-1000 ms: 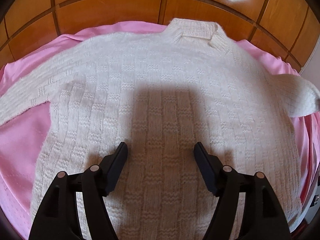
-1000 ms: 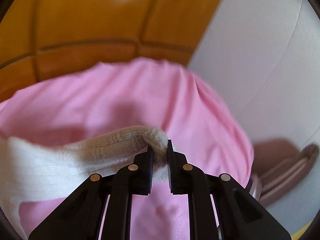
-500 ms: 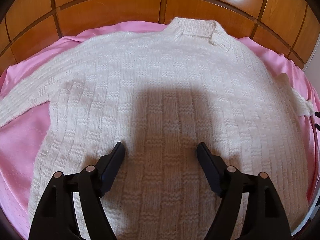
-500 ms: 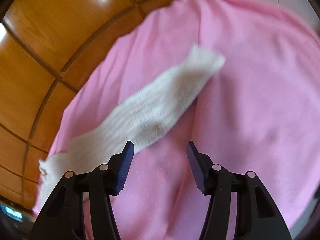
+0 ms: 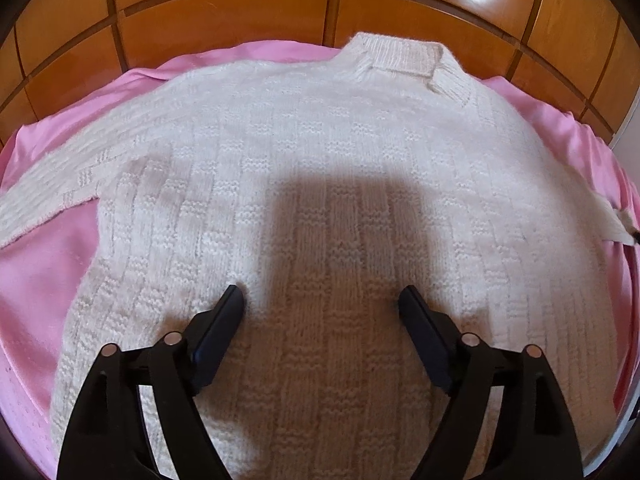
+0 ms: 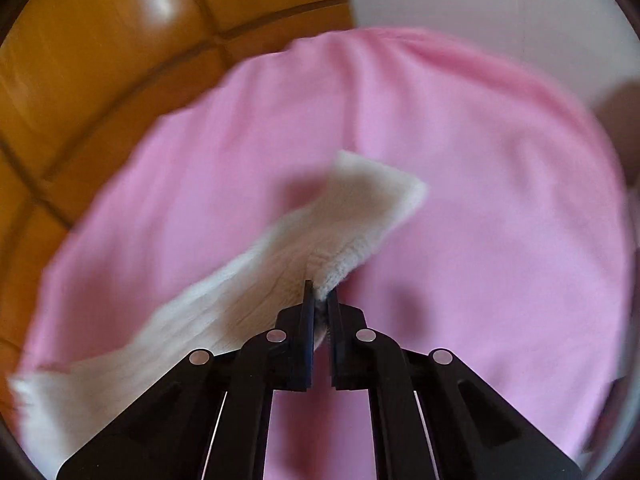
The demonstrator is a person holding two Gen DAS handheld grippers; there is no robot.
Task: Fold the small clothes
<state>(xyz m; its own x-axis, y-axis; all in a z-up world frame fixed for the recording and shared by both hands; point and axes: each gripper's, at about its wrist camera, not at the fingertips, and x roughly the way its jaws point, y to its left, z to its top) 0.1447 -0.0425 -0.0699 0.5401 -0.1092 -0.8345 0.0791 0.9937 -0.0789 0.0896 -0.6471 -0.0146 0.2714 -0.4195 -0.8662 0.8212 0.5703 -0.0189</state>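
While the sweater (image 5: 320, 184) lies flat on the pink sheet (image 5: 44, 280), collar toward the wood panels (image 5: 224, 12), we hold the left tongs (image 5: 320, 304) spread wide over its lower body, gripping nothing. Our right tongs (image 6: 320, 296) are pinched together on the edge of the sleeve (image 6: 304, 240) near its cuff; that view is blurred. The sleeve stretches across the sheet.
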